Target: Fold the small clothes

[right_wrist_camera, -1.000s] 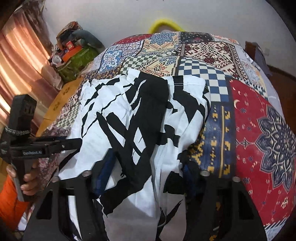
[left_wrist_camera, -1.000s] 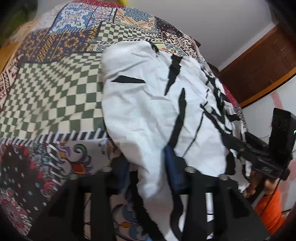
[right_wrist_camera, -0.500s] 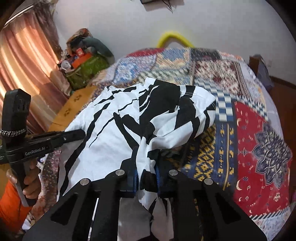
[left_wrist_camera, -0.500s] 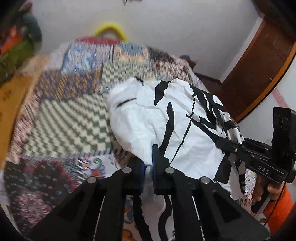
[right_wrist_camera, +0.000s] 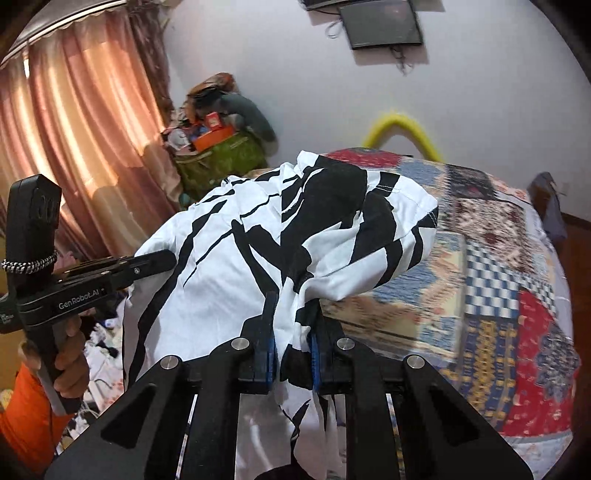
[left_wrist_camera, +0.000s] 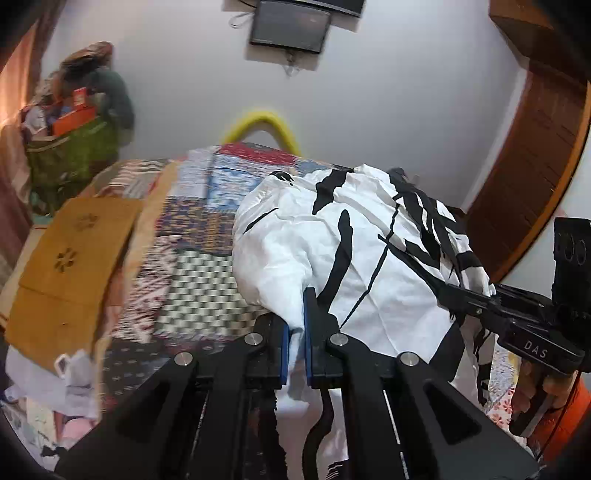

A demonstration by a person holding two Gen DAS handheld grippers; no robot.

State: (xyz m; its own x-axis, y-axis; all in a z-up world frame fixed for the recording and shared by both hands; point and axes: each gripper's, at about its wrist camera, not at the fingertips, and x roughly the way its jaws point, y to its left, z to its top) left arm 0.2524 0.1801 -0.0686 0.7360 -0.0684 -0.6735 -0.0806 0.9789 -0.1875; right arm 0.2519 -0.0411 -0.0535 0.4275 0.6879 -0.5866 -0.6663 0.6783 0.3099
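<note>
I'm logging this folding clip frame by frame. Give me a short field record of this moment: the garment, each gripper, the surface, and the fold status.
garment: black-and-white shirt, bunched and lifted off the bed at its near edge
left gripper: shut on the shirt's near hem
right gripper: shut on the shirt's near hem
surface: patchwork bedspread
background: green bag, curtain, wall screen
fold status: no fold visible yet; far part of the shirt hangs toward the bedspread

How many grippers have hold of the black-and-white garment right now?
2. The left gripper is shut on the white edge of the garment; the right gripper is shut on its black-patterned edge. Fabric hangs below both, over the patchwork bedspread.
</note>
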